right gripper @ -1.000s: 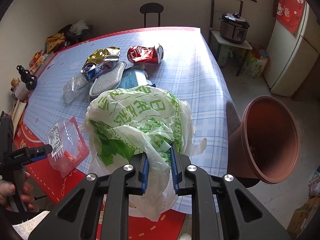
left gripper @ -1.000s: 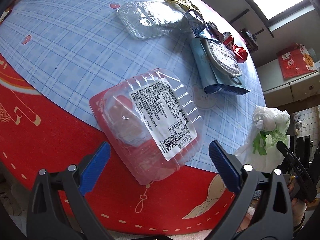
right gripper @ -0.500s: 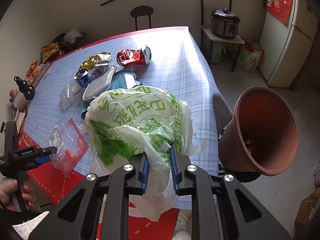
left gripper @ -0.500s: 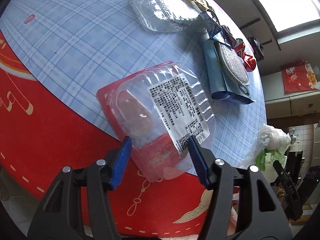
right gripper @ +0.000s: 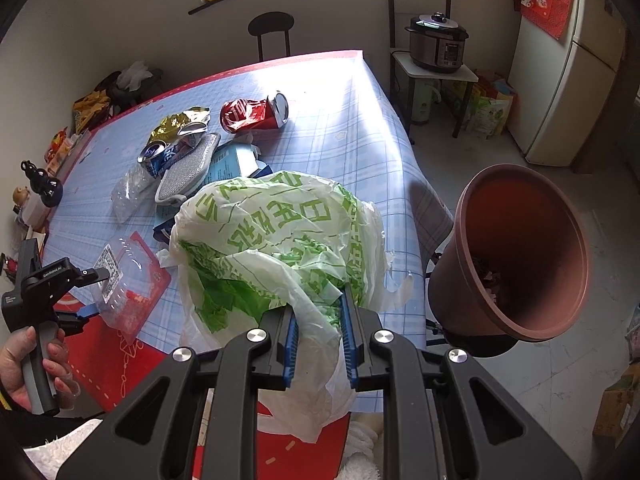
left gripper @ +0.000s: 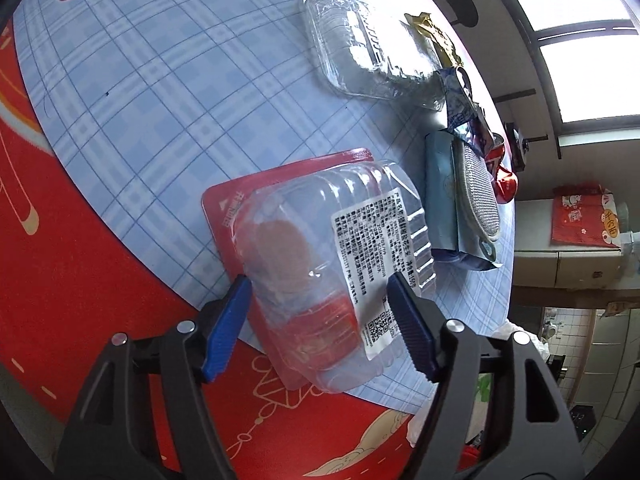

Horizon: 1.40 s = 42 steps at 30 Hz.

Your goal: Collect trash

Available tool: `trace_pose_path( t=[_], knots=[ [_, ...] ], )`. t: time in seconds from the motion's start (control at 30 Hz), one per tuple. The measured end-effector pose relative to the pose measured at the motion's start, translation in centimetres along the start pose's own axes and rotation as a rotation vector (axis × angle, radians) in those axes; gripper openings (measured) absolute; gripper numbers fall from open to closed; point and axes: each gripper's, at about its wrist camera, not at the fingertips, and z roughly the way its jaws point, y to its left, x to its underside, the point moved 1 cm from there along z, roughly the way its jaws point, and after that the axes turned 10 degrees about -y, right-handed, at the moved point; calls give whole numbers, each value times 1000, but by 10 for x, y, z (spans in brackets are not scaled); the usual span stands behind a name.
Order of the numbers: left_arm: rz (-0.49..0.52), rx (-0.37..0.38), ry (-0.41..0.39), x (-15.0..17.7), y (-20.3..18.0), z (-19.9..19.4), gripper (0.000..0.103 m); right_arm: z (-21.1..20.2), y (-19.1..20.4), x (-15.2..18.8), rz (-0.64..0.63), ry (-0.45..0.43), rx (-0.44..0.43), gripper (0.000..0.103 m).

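Tablecloth [right gripper: 344,128] holds two clear trays [left gripper: 332,264], two crushed cans [right gripper: 252,114].

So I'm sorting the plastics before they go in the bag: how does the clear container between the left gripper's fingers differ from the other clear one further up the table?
The near container has a red backing card and a white printed label, and something reddish shows inside; the far container is bare clear plastic with no label visible. The near one lies alone at the table's edge; the far one touches the wrapper pile. Both are clear ribbed plastic, lying flat.
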Motion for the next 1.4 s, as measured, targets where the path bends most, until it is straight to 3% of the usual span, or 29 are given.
trace_pose_path(
  t=[0.1, 0.17, 0.23, 0.37, 0.57, 0.63, 0.7, 0.77, 0.8, 0.87, 1.03, 1.27, 1.4],
  knots=[
    [22, -1, -10, 0, -5, 0, 64, 0, -2, 0, 6, -1, 4, 19],
    [45, 20, -29, -3, -8, -2, 43, 0, -3, 0, 9, -2, 5, 19],
    [103, 16, -45, -6, -16, -8, 36, 1, -3, 0, 12, -2, 4, 19],
    [221, 24, -82, -6, -34, -17, 4, 3, -2, -1, 14, 1, -4, 19],
    [245, 59, -61, -3, -41, -18, 4, 5, 5, -3, -3, 0, -24, 19],
    [287, 44, -69, 0, -46, -19, 12, 6, 4, -2, -3, 4, -26, 19],
    [331, 39, -73, 3, -53, -18, 31, 6, 4, -2, -2, 6, -27, 19],
    [370, 31, -76, 6, -59, -17, 58, 6, 3, -2, -2, 5, -26, 19],
    [373, 30, -70, 6, -61, -16, 64, 7, 3, -2, -1, 6, -25, 19],
    [339, 7, -50, 3, -63, -11, 94, 7, 2, -1, 3, 7, -24, 19],
    [227, -57, -46, -12, -76, 1, 97, 7, 2, 2, 10, 9, -27, 19],
    [276, -227, -122, -21, -107, 17, 97, 6, -8, 5, 37, 8, -26, 19],
    [311, -280, -124, -27, -114, 33, 97, 7, -19, 9, 69, 15, -17, 19]
  ],
)
